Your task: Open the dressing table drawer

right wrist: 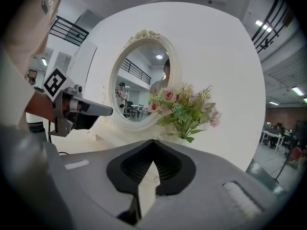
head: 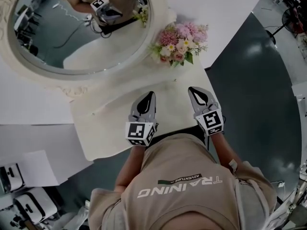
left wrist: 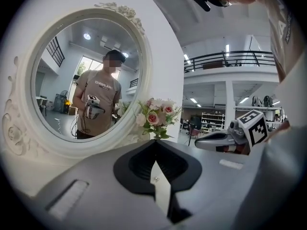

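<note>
Table [head: 110, 128] filled the head view's middle, oval mirror [head: 57, 37] behind, flowers [head: 180, 44] at its right. Left gripper [head: 149, 96] and right gripper [head: 194, 90] hovered over the top, each with jaws pressed together on nothing. No drawer showed; it likely sat under the front edge, hidden by the person's torso. Best to drop below that edge, spread one gripper's jaws, and pull the handle straight back.

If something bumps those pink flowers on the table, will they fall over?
Probably: the flowers spread wide above a narrow base, so a bump could tip them. The petals and thin stems look soft, so they would likely bend rather than snap. The bunch looks light, so it may slide easily.
</note>
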Motion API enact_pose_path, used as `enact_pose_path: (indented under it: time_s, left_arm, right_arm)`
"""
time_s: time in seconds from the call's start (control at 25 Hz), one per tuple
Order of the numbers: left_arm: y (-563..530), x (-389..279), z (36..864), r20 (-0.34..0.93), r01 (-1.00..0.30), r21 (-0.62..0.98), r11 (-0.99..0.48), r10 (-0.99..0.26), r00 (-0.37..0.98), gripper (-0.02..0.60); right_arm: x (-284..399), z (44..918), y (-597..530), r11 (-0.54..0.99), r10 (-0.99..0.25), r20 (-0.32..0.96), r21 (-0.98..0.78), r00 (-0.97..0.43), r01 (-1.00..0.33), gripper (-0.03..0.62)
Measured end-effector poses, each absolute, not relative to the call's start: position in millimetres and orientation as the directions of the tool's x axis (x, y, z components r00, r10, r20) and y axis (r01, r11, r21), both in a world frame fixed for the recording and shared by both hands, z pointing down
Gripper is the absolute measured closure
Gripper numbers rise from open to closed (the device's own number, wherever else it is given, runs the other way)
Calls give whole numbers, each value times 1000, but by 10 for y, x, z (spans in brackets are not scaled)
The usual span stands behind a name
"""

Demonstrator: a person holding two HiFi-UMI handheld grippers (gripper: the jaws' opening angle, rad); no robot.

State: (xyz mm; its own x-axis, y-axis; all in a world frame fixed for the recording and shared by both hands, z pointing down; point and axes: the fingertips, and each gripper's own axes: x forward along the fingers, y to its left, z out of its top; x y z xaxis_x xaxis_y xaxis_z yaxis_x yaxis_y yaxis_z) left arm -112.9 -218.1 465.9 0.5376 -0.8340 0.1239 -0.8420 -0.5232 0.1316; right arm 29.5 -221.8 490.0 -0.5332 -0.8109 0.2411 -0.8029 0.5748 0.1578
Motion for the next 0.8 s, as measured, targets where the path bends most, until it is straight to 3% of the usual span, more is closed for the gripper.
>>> enact_pose_path:
  time_s: [0.72,0.8]
  left_arm:
    - [-2228,-1029,4779,187,-847,123,-518,-826,532,563]
    - [-2244,-1005,4795,202,-847,120,-518,-822,532,563]
  right_arm:
    - [268,5718,-2553,580,-776,373,104,-508,-808,589]
    - [287,5846,-2616,577,-769,395,89,-503,-812,549]
